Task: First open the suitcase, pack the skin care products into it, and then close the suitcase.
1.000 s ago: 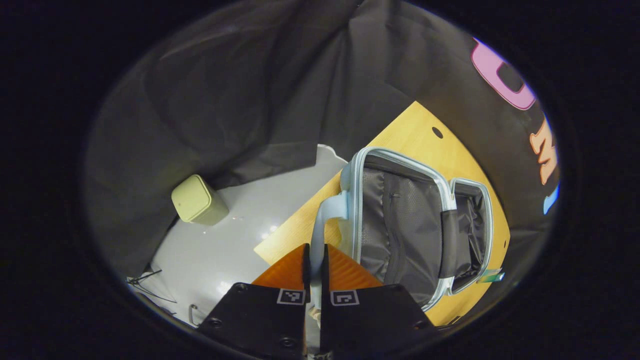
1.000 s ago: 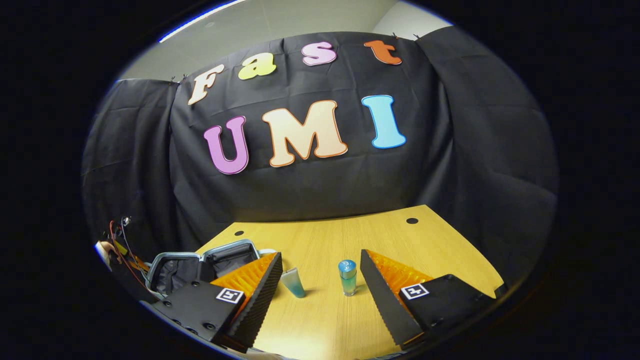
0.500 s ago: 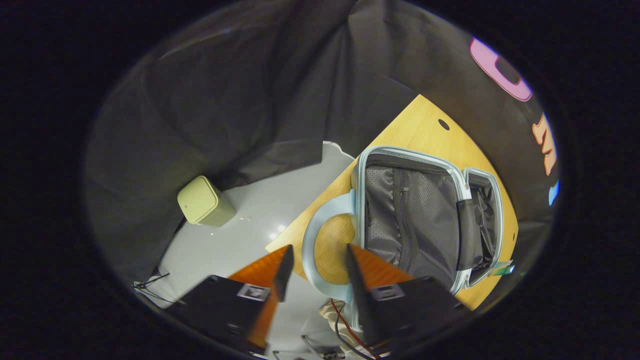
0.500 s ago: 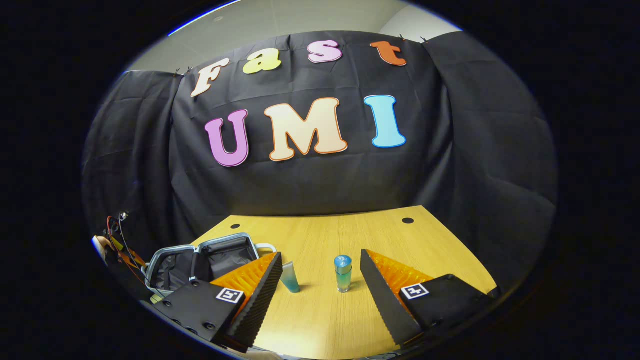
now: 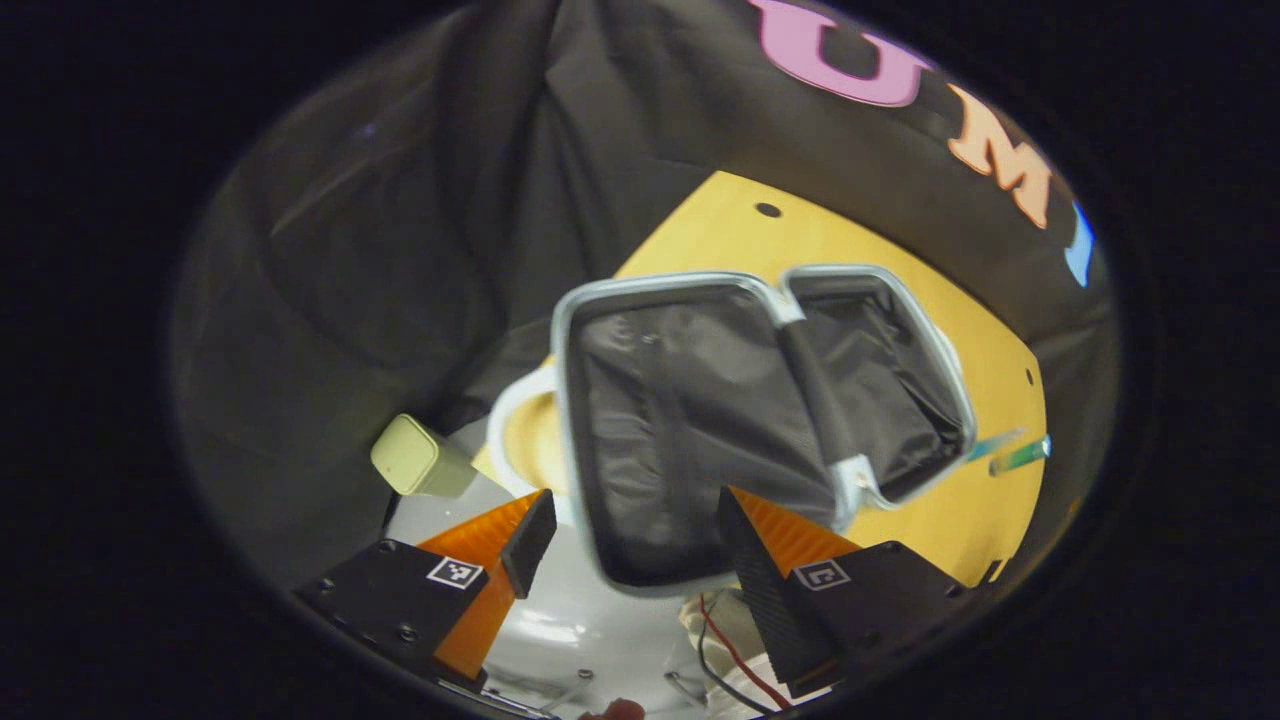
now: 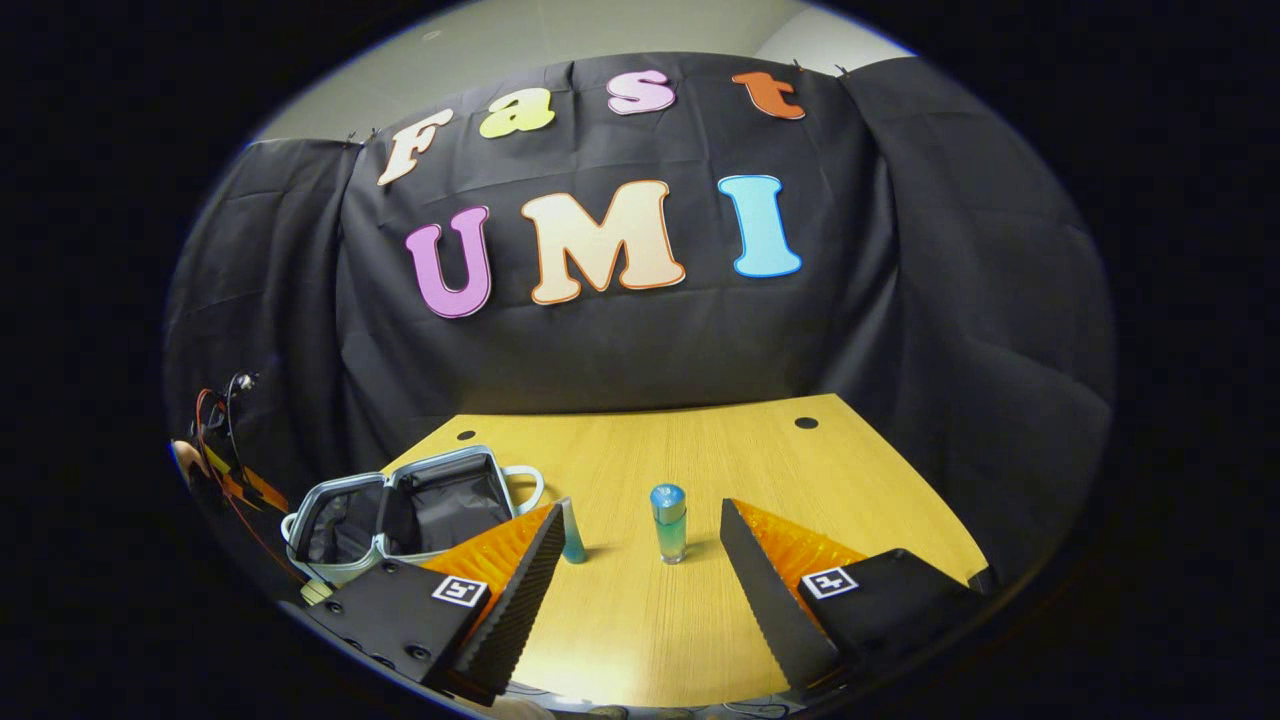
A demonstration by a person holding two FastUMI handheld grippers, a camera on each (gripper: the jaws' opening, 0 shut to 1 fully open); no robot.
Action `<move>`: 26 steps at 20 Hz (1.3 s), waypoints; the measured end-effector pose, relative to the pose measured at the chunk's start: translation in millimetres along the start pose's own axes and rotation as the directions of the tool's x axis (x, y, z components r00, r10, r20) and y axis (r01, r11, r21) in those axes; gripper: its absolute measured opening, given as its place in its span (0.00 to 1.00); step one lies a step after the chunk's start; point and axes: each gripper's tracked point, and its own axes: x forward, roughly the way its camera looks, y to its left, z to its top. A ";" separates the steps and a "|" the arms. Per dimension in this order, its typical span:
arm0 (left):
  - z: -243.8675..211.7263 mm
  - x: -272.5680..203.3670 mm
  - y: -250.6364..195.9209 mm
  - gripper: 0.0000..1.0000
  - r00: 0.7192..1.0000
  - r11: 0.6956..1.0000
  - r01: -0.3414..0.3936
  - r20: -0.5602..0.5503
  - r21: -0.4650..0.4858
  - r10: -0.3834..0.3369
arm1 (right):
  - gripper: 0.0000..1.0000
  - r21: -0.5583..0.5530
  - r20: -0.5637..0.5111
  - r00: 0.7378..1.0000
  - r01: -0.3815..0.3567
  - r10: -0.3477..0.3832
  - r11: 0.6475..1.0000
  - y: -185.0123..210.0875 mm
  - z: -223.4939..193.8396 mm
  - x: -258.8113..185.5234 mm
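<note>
The small light-blue suitcase (image 5: 690,400) lies open on the wooden table (image 5: 880,250), both dark-lined halves facing up. Its loop handle (image 5: 503,428) sticks out past the table's edge. My left gripper (image 5: 633,495) is open above the near half's rim, with nothing held between its fingers. Two skin care items stand on the table: a blue-capped bottle (image 6: 668,522) and a teal tube (image 6: 572,532). My right gripper (image 6: 643,505) is open, hanging in front of the bottle and apart from it. The suitcase (image 6: 400,510) sits to its left.
A pale green bin (image 5: 415,458) stands on the grey floor beside the table. A hand with red wires (image 5: 725,640) shows under the left gripper. The table (image 6: 800,470) has cable holes near its far edge. Black cloth walls surround the booth.
My left gripper let go of the suitcase handle and opened; the lid now lies flat. Its view swung toward the open case. The right gripper stayed open and drew back slightly.
</note>
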 end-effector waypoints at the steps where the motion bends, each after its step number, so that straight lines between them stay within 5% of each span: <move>1: -7.3 -5.5 -26.1 0.96 0.999 0.999 0.034 -0.003 0.008 -0.034 | 0.98 0.008 -0.008 1.000 -0.004 0.004 1.000 -3.3 -2.8 -0.5; 10: -72.5 -9.9 -230.4 0.96 0.968 0.956 0.245 -0.091 0.160 -0.232 | 0.98 0.017 -0.094 0.995 -0.026 0.027 1.000 -46.3 -24.4 1.4; 19: -80.2 59.0 -379.9 0.96 0.939 0.898 0.327 0.008 0.296 -0.345 | 0.98 -0.013 -0.194 0.973 -0.126 0.121 0.992 -62.0 -69.9 58.1; 26: -67.2 114.9 -422.1 0.96 0.925 0.920 0.298 0.159 0.256 -0.344 | 0.95 -0.027 -0.235 0.950 -0.216 0.203 0.976 -58.6 -100.6 102.9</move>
